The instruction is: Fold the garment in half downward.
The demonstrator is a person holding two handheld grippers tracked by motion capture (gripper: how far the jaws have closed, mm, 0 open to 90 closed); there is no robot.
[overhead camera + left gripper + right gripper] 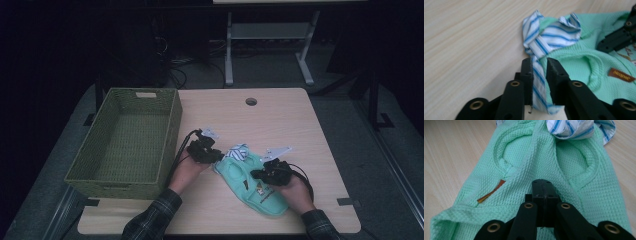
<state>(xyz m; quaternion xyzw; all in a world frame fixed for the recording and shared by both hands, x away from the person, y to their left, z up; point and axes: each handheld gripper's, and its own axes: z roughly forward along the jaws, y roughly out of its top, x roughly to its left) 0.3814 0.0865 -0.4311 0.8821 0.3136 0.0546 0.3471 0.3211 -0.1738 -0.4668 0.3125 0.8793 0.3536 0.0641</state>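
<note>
Shirt (252, 182) lies flat on the bench (280, 115); left hand-held gripper (540, 65) loosely straddles its striped collar (549, 37), right hand-held gripper (543, 185) pressed together on the cloth, probably pinning it for folding.

green woven basket (125, 142) on left of wooden table (280, 112).

Overhead camera, two close gripper-mounted cameras

I see a small mint-green waffle-knit garment (252, 186) lying flat and lengthwise, well to the right of the woven green basket (125, 145). Its blue-and-white striped fabric collar (549, 35) bunches up at the end nearer the basket. A small brown label (621, 75) sits on its front.
</note>
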